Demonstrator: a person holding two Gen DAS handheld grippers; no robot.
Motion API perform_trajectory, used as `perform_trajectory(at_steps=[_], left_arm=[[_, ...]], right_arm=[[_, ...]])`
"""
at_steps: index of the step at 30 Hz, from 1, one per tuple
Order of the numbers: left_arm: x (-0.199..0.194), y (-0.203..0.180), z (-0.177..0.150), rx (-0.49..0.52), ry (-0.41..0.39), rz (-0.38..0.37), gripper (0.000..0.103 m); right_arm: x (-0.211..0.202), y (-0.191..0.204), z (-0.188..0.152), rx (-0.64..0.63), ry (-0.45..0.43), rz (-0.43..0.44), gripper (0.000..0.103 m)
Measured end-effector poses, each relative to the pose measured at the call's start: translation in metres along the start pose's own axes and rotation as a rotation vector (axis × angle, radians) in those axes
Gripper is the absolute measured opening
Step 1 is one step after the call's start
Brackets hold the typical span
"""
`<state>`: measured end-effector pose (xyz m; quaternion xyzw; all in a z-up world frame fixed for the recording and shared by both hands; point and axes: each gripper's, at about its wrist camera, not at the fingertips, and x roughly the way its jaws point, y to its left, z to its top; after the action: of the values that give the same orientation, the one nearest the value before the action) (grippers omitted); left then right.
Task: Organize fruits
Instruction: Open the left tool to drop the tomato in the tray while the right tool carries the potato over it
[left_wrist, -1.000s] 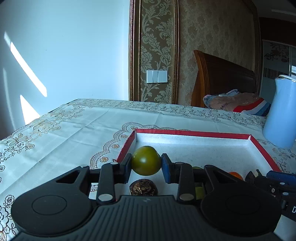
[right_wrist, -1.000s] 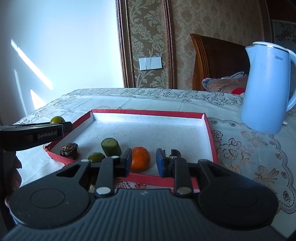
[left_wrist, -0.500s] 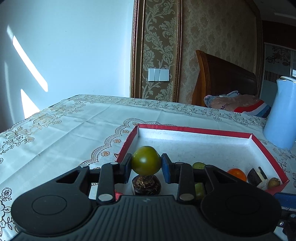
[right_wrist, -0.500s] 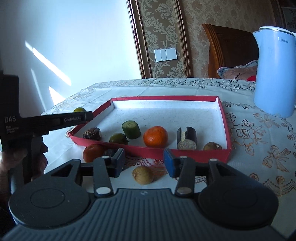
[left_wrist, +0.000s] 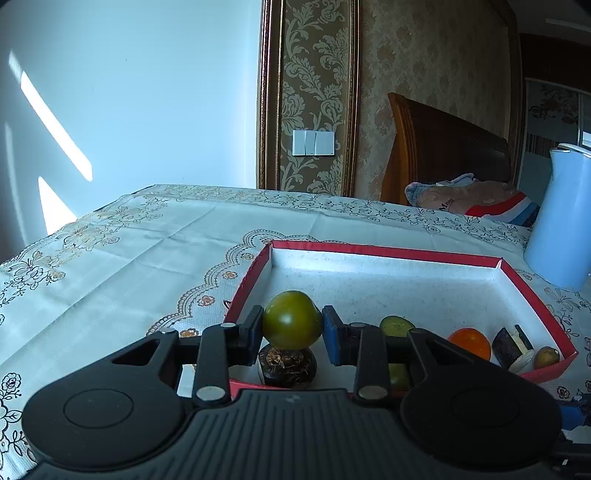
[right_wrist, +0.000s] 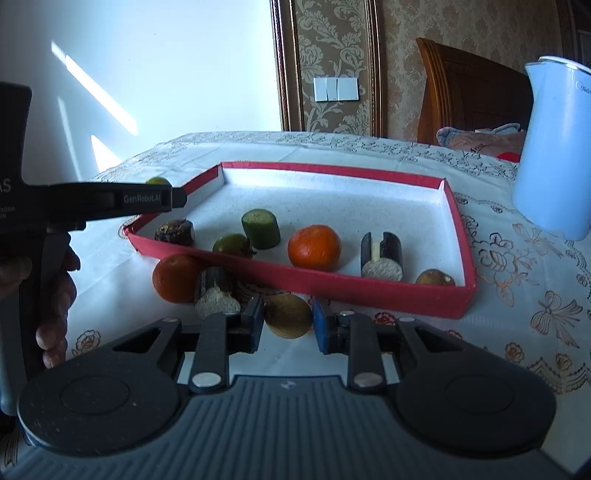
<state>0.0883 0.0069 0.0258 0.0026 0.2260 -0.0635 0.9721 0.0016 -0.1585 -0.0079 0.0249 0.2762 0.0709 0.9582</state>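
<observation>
My left gripper (left_wrist: 291, 329) is shut on a green tomato (left_wrist: 291, 319), held above the near left corner of the red-rimmed white tray (left_wrist: 388, 252), over a dark brown fruit (left_wrist: 287, 366). In the right wrist view the tray (right_wrist: 369, 290) holds a dark fruit, a green tomato (right_wrist: 232, 243), a cucumber piece (right_wrist: 260, 228), an orange (right_wrist: 314, 246), a dark cut piece (right_wrist: 382, 254) and a small brown fruit (right_wrist: 434, 277). My right gripper (right_wrist: 288, 320) is open around a brown round fruit (right_wrist: 288, 315) on the tablecloth in front of the tray.
An orange (right_wrist: 176, 277) and a dark cut piece (right_wrist: 216, 291) lie on the cloth left of my right gripper. A light blue kettle (right_wrist: 554, 147) stands at the right beyond the tray. The left gripper's handle and hand (right_wrist: 55, 266) are at the left.
My right gripper pulled back out of the tray and down to the cloth, and now brackets the brown fruit. My left gripper with the green tomato drew back slightly.
</observation>
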Motion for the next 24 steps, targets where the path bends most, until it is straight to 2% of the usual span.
perform_trajectory(at_steps=[7, 16, 24], left_arm=[[0.007, -0.002, 0.002, 0.008, 0.021, 0.008, 0.033], [0.032, -0.007, 0.006, 0.025, 0.074, 0.012, 0.033], [0.045, -0.006, 0.005, 0.019, 0.09, 0.033, 0.033]], right_arm=[[-0.002, 0.004, 0.031, -0.027, -0.075, -0.031, 0.027], [0.035, 0.012, 0.043, -0.06, -0.045, -0.063, 0.027], [0.042, 0.019, 0.046, -0.078, -0.065, -0.051, 0.027]])
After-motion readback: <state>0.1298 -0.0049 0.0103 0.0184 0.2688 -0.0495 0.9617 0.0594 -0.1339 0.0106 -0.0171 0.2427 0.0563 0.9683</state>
